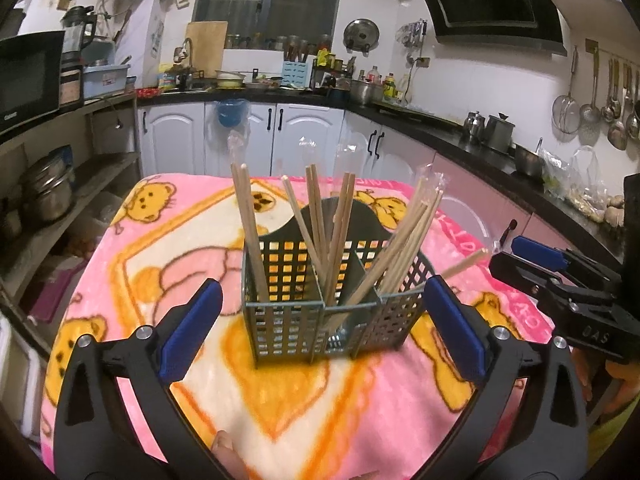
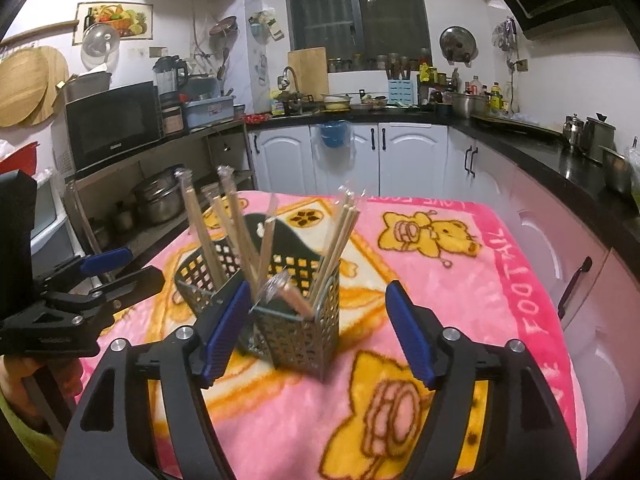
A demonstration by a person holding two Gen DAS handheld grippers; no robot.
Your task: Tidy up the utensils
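Observation:
A grey perforated caddy [image 1: 320, 312] with three compartments stands on a pink bear blanket [image 1: 160, 248]. Several wooden chopsticks [image 1: 340, 224] stand in it, some in clear sleeves. My left gripper [image 1: 320, 328] is open and empty, its blue pads either side of the caddy's front. My right gripper [image 2: 316, 328] is open and empty, close around the caddy's [image 2: 296, 332] near end. One wrapped chopstick [image 2: 292, 296] leans out of that end compartment, between the pads. The right gripper also shows at the right of the left wrist view [image 1: 532, 264], and the left gripper at the left of the right wrist view [image 2: 116, 272].
The blanket covers a small table whose edges drop off on all sides. White cabinets [image 1: 240, 140] and a black counter [image 1: 460, 132] with pots run behind and to the right. Shelves with metal pots [image 1: 48, 192] and a microwave [image 1: 28, 76] stand at the left.

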